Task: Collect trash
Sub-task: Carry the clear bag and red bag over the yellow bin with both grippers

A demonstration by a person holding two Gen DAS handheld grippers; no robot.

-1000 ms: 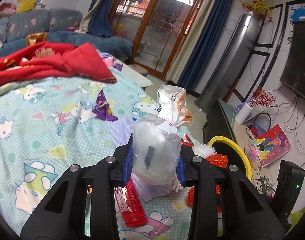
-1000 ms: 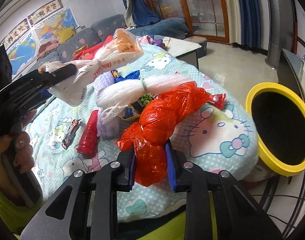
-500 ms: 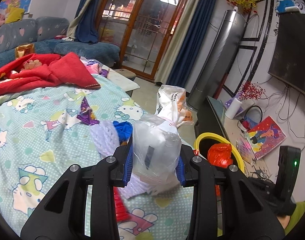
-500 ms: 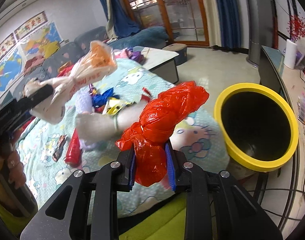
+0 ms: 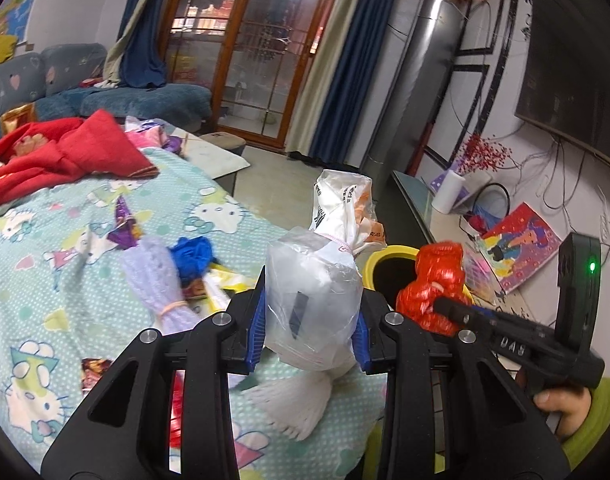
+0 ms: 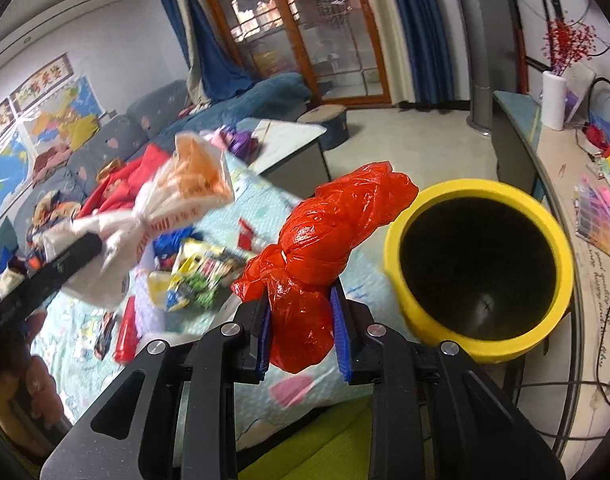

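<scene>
Both bags are swinging off the bed toward the yellow bin (image 6: 479,268): red bag (image 6: 325,248) pinched in right gripper (image 6: 301,330), white bag (image 5: 311,300) squeezed in left gripper (image 5: 309,332). Light, soft, slippery film; gripping near knots is holding best.

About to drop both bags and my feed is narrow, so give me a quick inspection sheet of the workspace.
Surface: table in cartoon-cat cloth.
Job's things: red bag in right gripper; white bag in left gripper; yellow bin at the table edge, looks empty.
Clutter: snack wrappers, lavender bundle, red blanket.
Grippers: both clamped on bags.
Cables: loose wires under the TV.
Surroundings: sofa, glass doors.
</scene>
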